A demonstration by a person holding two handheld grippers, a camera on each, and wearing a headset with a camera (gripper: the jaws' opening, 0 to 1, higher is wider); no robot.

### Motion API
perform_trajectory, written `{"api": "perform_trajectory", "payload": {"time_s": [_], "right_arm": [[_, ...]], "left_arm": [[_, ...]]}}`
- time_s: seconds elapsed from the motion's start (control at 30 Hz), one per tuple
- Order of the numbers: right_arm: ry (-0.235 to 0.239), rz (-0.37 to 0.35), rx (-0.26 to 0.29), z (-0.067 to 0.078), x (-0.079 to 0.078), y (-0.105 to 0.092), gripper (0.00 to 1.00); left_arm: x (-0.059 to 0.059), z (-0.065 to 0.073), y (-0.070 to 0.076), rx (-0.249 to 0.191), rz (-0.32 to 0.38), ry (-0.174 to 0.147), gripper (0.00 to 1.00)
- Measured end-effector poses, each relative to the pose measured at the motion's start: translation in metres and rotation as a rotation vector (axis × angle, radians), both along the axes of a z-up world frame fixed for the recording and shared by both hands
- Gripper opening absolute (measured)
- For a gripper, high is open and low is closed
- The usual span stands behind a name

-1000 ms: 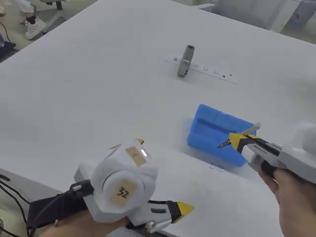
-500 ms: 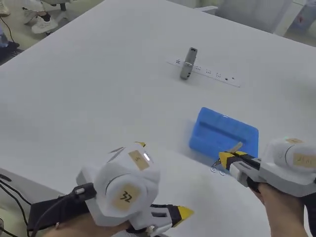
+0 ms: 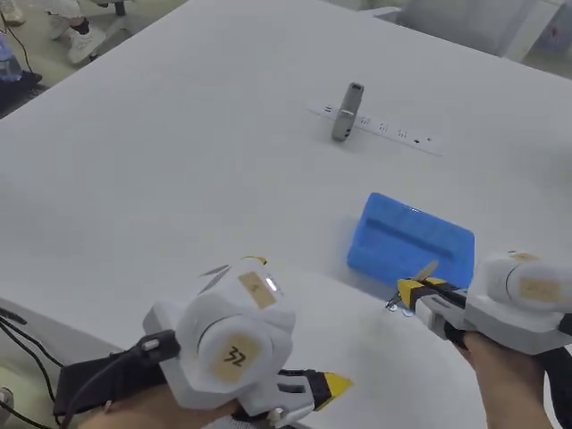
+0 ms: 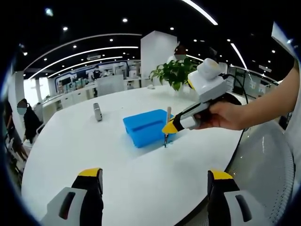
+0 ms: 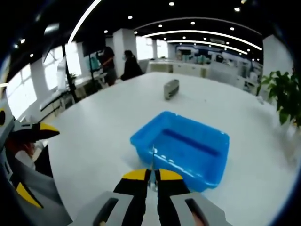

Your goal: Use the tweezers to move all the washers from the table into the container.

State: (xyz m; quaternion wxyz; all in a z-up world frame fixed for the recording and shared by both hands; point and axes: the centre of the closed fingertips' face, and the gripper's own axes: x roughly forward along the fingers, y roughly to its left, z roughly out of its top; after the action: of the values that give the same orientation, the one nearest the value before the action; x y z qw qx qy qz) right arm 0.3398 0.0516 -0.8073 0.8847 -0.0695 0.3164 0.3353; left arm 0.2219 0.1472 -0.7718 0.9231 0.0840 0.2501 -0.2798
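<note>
A blue plastic container (image 3: 413, 234) stands on the white table (image 3: 179, 161). My right gripper (image 3: 408, 290) is shut on a pair of metal tweezers (image 3: 424, 271), whose tips point down at the table just in front of the container's near wall. Tiny washers (image 3: 404, 313) lie there, barely visible beside the tips. In the right gripper view the tweezers (image 5: 153, 157) stick out from the shut jaws toward the container (image 5: 188, 143). My left gripper (image 3: 295, 322) hovers open near the table's front edge, holding nothing. The left gripper view shows the right gripper (image 4: 170, 127) lowering the tweezers (image 4: 167, 125) beside the container (image 4: 146, 127).
A small grey device (image 3: 344, 112) stands upright on a flat white strip (image 3: 384, 130) at the far side. A black cable and strap (image 3: 80, 380) hang off the near table edge. People and a plant (image 4: 175, 73) are in the background.
My right gripper has come down and toward me, from over the container to the table in front of it. The left gripper has barely moved.
</note>
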Motion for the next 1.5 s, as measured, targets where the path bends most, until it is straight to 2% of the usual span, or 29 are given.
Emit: {"api": "perform_trajectory", "payload": {"time_s": [0.07, 0.3, 0.43, 0.53, 0.63, 1.0, 1.27, 1.5], "right_arm": [[0.004, -0.001, 0.000, -0.0009, 0.0009, -0.0008, 0.03], [-0.034, 0.023, -0.026, -0.0039, 0.0003, -0.0018, 0.03], [-0.038, 0.043, -0.044, -0.0046, -0.0055, 0.0003, 0.03], [-0.020, 0.041, -0.045, -0.0049, -0.0058, -0.0001, 0.03], [-0.033, 0.042, -0.062, -0.0035, -0.0052, -0.0009, 0.03], [-0.016, 0.044, -0.061, -0.0079, -0.0020, -0.0012, 0.04], [-0.037, 0.046, -0.058, -0.0082, -0.0006, -0.0016, 0.03], [-0.009, 0.024, -0.037, -0.0079, 0.0000, -0.0049, 0.02]], "left_arm": [[0.0001, -0.0002, 0.0004, 0.002, 0.001, 0.001, 0.94], [-0.0003, -0.0009, 0.0004, 0.007, 0.000, 0.002, 0.94], [0.0000, -0.0006, 0.0011, 0.007, 0.004, 0.001, 0.94], [0.0000, -0.0001, 0.0009, 0.005, 0.004, -0.001, 0.94], [0.0002, -0.0011, 0.0018, 0.012, 0.007, 0.001, 0.93], [0.0002, -0.0016, 0.0024, 0.013, 0.007, 0.004, 0.93], [-0.0001, -0.0021, 0.0020, 0.018, 0.003, 0.005, 0.93], [-0.0005, -0.0014, 0.0012, 0.015, 0.000, 0.003, 0.93]]}}
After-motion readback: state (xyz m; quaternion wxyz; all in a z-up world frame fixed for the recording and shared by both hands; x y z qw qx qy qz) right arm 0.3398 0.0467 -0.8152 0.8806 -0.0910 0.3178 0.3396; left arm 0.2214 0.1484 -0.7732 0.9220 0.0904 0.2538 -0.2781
